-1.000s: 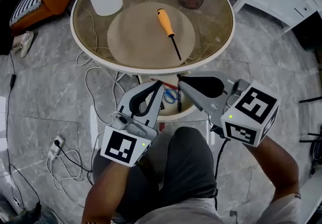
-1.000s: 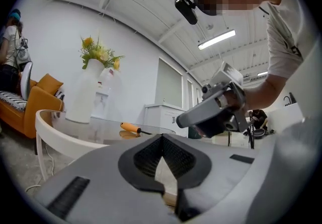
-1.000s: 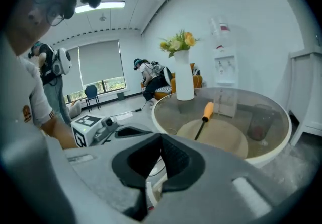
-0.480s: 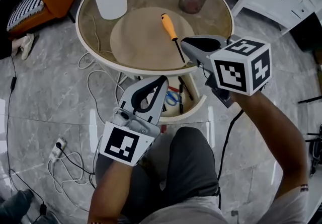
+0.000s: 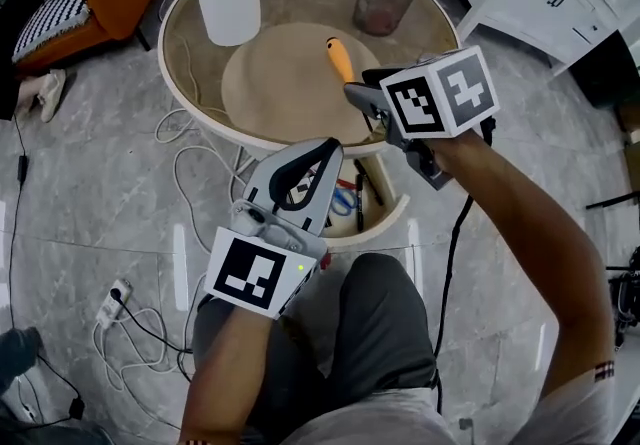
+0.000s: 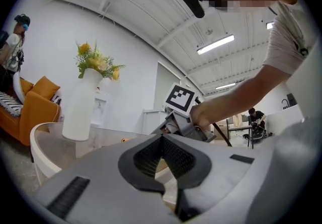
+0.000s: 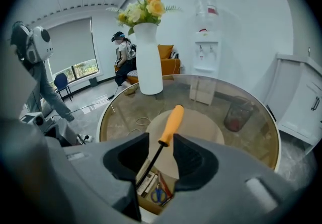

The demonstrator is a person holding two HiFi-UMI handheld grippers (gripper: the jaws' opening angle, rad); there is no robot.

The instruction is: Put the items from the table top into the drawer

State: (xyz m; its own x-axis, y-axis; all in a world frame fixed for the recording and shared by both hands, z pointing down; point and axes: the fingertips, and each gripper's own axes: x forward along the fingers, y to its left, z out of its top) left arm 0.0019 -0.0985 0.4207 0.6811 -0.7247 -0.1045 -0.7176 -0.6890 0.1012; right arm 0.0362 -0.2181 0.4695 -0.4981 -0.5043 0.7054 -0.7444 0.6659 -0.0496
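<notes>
Glass table (image 5: 190, 83), orange-handled screwdriver (image 5: 340, 58) atop

Both tools are grey plastic with black ribbed pads, and each carries a white cube printed with black square markers. The left tool (image 5: 322, 161) shows a small green light (image 5: 300, 268). A black cable (image 5: 447, 263) trails from the right tool (image 5: 358, 98), whose jaws have just been opening, the screwdriver (image 5: 340, 58) between them. The person wears dark grey trousers (image 5: 375, 333) and a light short-sleeved shirt (image 5: 590, 413).
</notes>
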